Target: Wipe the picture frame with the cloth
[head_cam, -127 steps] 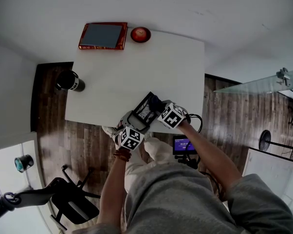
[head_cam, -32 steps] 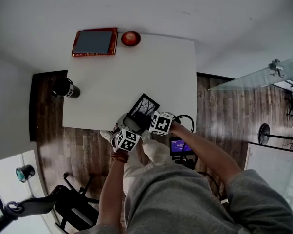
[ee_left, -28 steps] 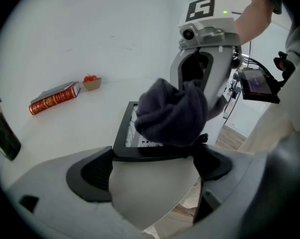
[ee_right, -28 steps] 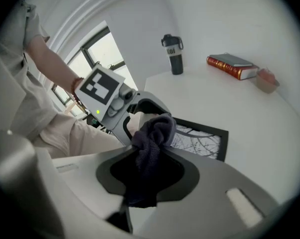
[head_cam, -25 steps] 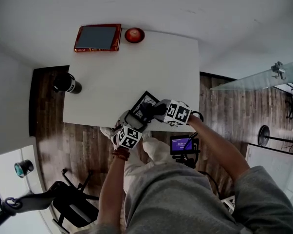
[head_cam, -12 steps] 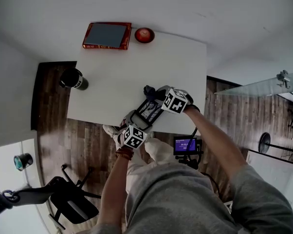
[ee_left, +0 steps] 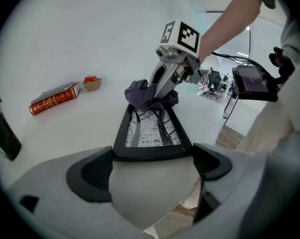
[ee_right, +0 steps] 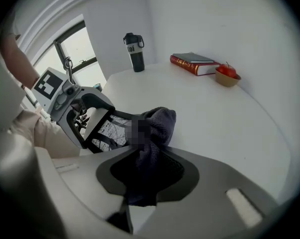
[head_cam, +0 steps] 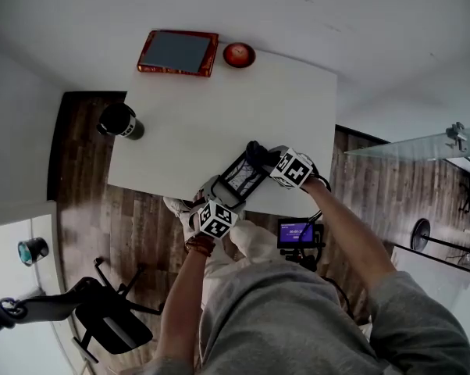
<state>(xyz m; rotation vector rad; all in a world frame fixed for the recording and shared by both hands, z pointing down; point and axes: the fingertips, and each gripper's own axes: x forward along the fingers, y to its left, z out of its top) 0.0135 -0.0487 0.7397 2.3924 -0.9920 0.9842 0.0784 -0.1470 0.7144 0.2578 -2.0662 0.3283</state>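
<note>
1. The left tongs clamp the near edge of the black picture frame, which is near the front edge of the white table
2. The right tongs are closed on a dark cloth, and the cloth presses on the frame's far end
3. A red book and a small bowl holding an apple sit at the table's far edge, well apart from the frame
</note>
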